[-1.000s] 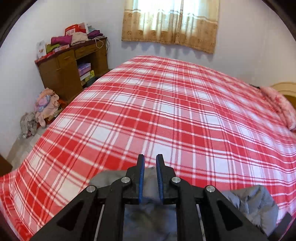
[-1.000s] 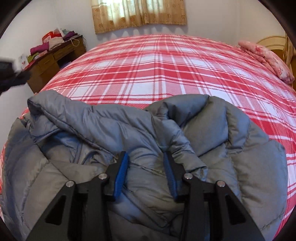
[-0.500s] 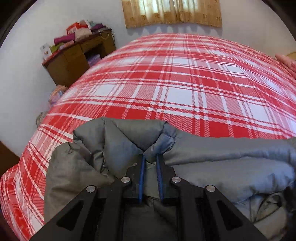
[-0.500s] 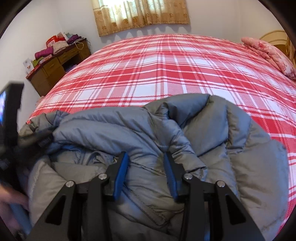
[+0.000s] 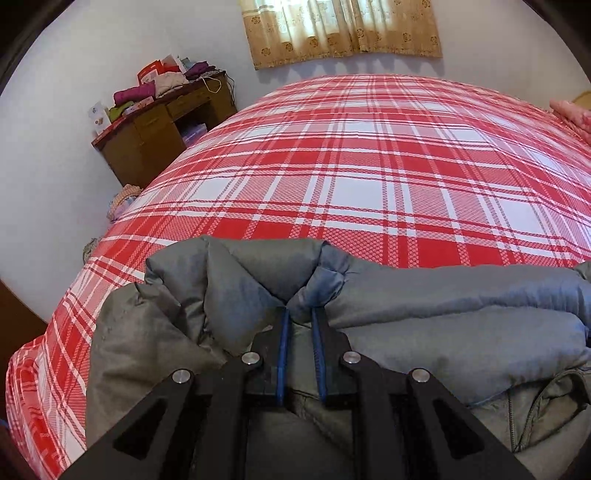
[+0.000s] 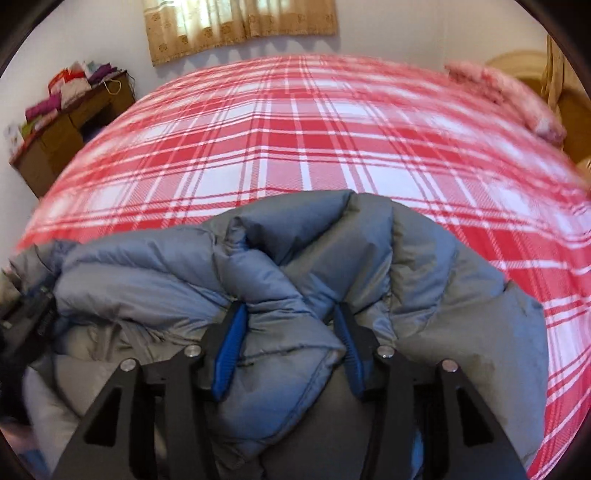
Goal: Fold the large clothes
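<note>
A grey puffer jacket (image 5: 424,317) lies bunched at the near edge of a bed covered by a red-and-white plaid sheet (image 5: 369,177), its padded bulk doubled over on itself so that a thick rolled fold runs across the front of both views. The left gripper (image 5: 300,314) is clamped narrow on a pinch of that fold, its blue pads nearly meeting with the fabric puckering into a tight peak just above them; a small bite like this probably serves to pin the folded edge in place while the other side is dealt with. The right gripper (image 6: 290,314) straddles a fat ridge of the same jacket (image 6: 332,258), and its jaws are opening, with the quilted fabric between them and bulging into the gap. The right wrist view is smeared by motion, so whether the pads are touching the cloth or have already come clear is hard to say, though they look to be letting go. That would fit setting this side down once the fold is laid. A wooden desk (image 5: 155,125) piled with clothes stands against the far wall under a beige curtain (image 5: 343,29), well apart from the work, and a pink pillow (image 6: 509,96) rests at the head of the bed.
</note>
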{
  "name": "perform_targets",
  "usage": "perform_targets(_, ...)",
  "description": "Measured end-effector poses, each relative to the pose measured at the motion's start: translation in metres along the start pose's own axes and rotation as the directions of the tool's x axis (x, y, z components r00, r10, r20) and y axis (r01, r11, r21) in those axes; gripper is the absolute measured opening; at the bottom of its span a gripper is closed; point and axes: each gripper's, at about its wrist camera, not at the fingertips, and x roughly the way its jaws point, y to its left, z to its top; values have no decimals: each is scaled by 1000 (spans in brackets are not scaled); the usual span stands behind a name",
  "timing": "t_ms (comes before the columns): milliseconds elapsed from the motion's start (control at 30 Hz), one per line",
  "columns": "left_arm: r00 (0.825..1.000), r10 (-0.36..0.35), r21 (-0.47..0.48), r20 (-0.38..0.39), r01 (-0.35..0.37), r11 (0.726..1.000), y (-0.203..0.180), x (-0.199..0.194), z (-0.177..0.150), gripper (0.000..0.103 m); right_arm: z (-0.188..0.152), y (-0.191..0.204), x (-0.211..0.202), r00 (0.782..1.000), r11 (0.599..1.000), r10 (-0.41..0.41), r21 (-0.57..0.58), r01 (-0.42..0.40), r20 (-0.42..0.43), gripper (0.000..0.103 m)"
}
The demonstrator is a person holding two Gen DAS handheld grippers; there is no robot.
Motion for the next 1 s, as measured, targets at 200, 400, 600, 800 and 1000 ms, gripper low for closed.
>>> perform_targets(200, 1000, 7, 19, 1, -7, 1000, -2, 1, 1, 13, 8, -10, 5, 1000, 1000, -9, 6, 9, 9, 55)
perform_targets(400, 994, -106, 29, 1, 106, 994, 23, -25, 14, 13, 17, -32, -27, 993, 987, 112, 114, -114, 26, 55)
perform_targets(600, 984, -169, 24, 51, 168, 986, 25, -61, 30, 13, 31, -26, -58, 988, 981, 135, 129, -143, 70, 59)
perform_targets(800, 982, -188, 122, -8, 187, 975, -28, -39, 26, 13, 18, 1, -24, 997, 997, 75, 37, -74, -30, 58)
perform_targets(1000, 990, -139, 204, -6, 137, 969, -48, -29, 11, 13, 7, -1, -13, 997, 998, 54, 21, -53, -53, 59)
